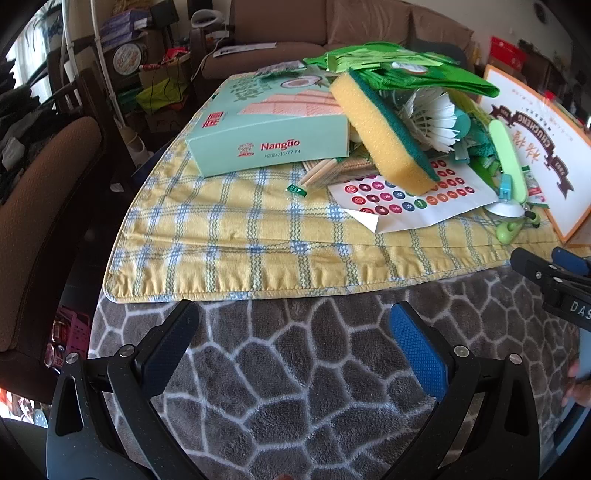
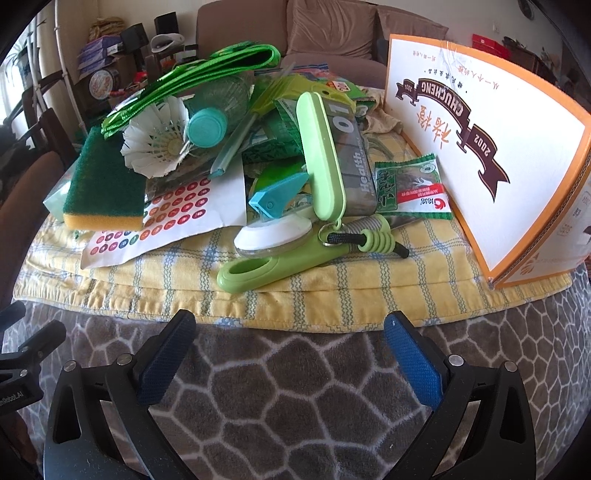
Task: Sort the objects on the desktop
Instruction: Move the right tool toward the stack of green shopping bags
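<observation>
A pile of mostly green objects lies on a yellow checked cloth (image 1: 240, 236). It holds a yellow-green sponge (image 1: 384, 136), a white shuttlecock (image 1: 436, 118), a sticker sheet (image 1: 410, 199), a mint Nanguo box (image 1: 273, 125) and bamboo sticks (image 1: 325, 171). The right wrist view shows the sponge (image 2: 105, 188), shuttlecock (image 2: 157, 142), a light green case (image 2: 323, 155), a green-handled tool (image 2: 273, 264), a blue clip (image 2: 277, 197) and a snack packet (image 2: 410, 188). My left gripper (image 1: 295, 336) and right gripper (image 2: 288, 336) are both open and empty, over the grey blanket in front of the cloth.
A white and orange cardboard box (image 2: 487, 147) stands at the right of the cloth. A grey stone-pattern blanket (image 1: 295, 387) covers the near table. A brown chair (image 1: 40, 221) stands at the left and a sofa (image 1: 332, 26) behind.
</observation>
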`<act>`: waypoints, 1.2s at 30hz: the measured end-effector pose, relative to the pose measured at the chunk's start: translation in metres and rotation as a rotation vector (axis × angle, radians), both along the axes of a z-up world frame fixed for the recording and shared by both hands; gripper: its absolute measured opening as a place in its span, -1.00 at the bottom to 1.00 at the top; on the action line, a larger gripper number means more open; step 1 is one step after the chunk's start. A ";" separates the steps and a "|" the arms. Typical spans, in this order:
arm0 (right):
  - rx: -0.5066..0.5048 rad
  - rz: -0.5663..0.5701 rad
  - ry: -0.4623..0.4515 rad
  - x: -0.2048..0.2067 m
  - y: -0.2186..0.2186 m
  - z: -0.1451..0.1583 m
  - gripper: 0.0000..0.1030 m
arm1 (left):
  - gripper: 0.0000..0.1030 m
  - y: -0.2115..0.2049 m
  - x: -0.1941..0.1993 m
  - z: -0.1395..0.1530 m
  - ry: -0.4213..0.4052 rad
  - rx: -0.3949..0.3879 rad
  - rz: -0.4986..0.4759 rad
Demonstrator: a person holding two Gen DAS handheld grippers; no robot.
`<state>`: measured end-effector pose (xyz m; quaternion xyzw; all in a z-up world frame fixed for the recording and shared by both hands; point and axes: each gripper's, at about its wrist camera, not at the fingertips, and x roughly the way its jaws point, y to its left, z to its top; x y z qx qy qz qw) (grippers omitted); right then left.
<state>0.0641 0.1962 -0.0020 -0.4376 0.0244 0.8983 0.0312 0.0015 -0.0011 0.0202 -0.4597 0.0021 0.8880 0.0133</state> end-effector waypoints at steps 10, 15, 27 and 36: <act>0.002 -0.007 0.037 -0.009 0.007 0.026 1.00 | 1.00 -0.003 -0.017 0.032 0.037 0.012 0.002; 0.018 0.009 0.056 -0.021 0.004 0.042 1.00 | 1.00 -0.004 -0.031 0.045 0.045 0.027 0.003; 0.029 0.022 0.081 -0.051 0.005 0.065 1.00 | 1.00 -0.007 -0.068 0.065 0.068 0.028 -0.019; 0.003 0.062 0.083 -0.079 0.013 0.083 1.00 | 1.00 -0.015 -0.101 0.082 0.096 0.067 -0.088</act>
